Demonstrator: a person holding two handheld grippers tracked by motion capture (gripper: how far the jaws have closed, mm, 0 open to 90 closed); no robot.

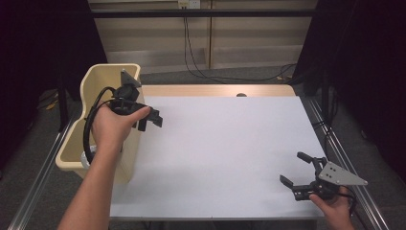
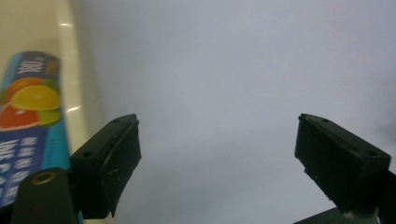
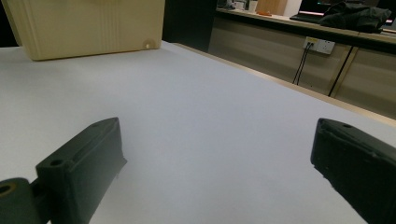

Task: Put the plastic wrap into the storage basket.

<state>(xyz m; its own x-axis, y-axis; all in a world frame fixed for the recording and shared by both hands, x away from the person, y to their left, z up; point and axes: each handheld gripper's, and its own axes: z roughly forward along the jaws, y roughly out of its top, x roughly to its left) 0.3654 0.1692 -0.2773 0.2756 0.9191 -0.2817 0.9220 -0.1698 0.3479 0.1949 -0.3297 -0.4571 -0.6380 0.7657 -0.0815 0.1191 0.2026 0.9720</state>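
**Left gripper at the bin's edge, right one parked**

I take the cream bin (image 1: 76, 143) as my landmark, at the table's left edge. My left gripper (image 1: 149, 119) hovers just past the bin's table-side wall, jaws spread wide with nothing between them. I judge it is placed there to work with what lies in the bin, either reaching in or coming away; I cannot tell which. The thing nearest it is a long blue box printed with citrus slices (image 2: 25, 126), lying inside the bin against its wall.

That box is what the left gripper view gives me, with the pale bin rim (image 2: 77, 70) beside it; from the high view I cannot make it out.

Well to the right of the bin, near the table's front corner, my right gripper (image 1: 296, 168) rests low over the white table (image 1: 225, 153), jaws also spread and empty, seemingly waiting. Its own view looks back across the table to the bin's ribbed outer wall (image 3: 93, 28), which the high view hides.
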